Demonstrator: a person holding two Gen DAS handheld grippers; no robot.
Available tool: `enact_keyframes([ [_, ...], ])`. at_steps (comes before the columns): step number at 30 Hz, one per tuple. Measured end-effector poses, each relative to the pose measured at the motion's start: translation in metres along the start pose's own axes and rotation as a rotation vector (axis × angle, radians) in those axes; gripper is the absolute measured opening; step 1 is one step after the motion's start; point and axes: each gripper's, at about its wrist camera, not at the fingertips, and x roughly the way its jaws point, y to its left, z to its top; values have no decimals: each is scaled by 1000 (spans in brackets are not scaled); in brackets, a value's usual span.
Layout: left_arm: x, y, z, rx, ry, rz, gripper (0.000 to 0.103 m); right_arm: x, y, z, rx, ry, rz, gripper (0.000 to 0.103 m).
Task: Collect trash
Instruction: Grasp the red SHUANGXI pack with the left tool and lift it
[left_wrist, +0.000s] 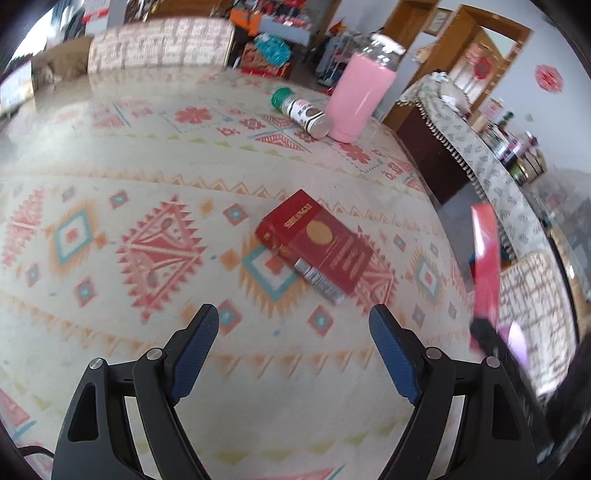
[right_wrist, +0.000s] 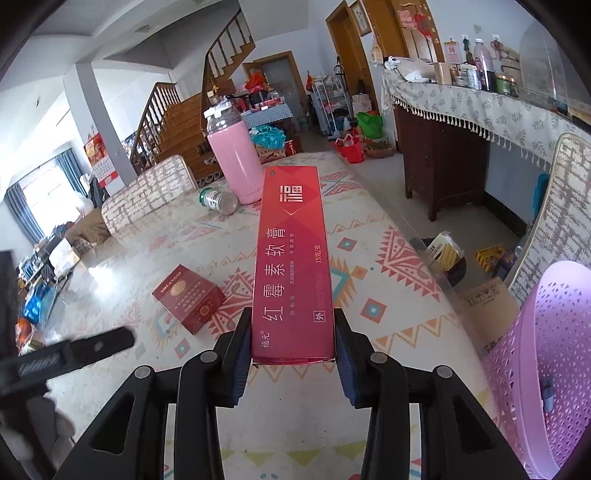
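Observation:
A dark red cigarette pack (left_wrist: 314, 245) lies flat on the patterned tablecloth (left_wrist: 110, 166), a little ahead of my left gripper (left_wrist: 293, 326), which is open with nothing between its blue pads. The same pack (right_wrist: 188, 297) shows at the left in the right wrist view. My right gripper (right_wrist: 293, 341) is shut on the near end of a long pinkish-red carton (right_wrist: 291, 258) with Chinese print, held out over the table. That carton (left_wrist: 485, 258) appears blurred at the right in the left wrist view. A lilac perforated basket (right_wrist: 554, 369) stands at the right.
A tall pink flask (left_wrist: 360, 99) stands at the far side, with a small green-capped bottle (left_wrist: 301, 110) lying beside it. Chairs with patterned backs (left_wrist: 159, 44) border the table. A dark cabinet (right_wrist: 443, 166) under a fringed cloth stands to the right, with boxes (right_wrist: 487, 299) on the floor.

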Motion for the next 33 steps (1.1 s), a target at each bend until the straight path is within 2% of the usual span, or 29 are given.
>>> enact_keyframes([
  [9,51,-22,35,-82,79,55,83,-4,-11,3,49,-11,7,43],
  [15,68,-37,44,-38,104,119,83,-4,-12,4,56,-7,10,43],
  [21,78,-48,50,8,131,171,87,-3,-11,4,52,-5,7,43],
  [29,88,-55,59,50,164,195,91,-3,-11,4,54,-19,-14,43],
  [30,89,-57,59,58,162,201,87,-2,-12,4,57,-18,-16,43],
  [32,88,-59,58,84,139,233,69,-2,-12,2,55,-17,-23,43],
  [33,85,-59,57,97,127,242,57,-1,-11,2,51,-14,-26,43],
])
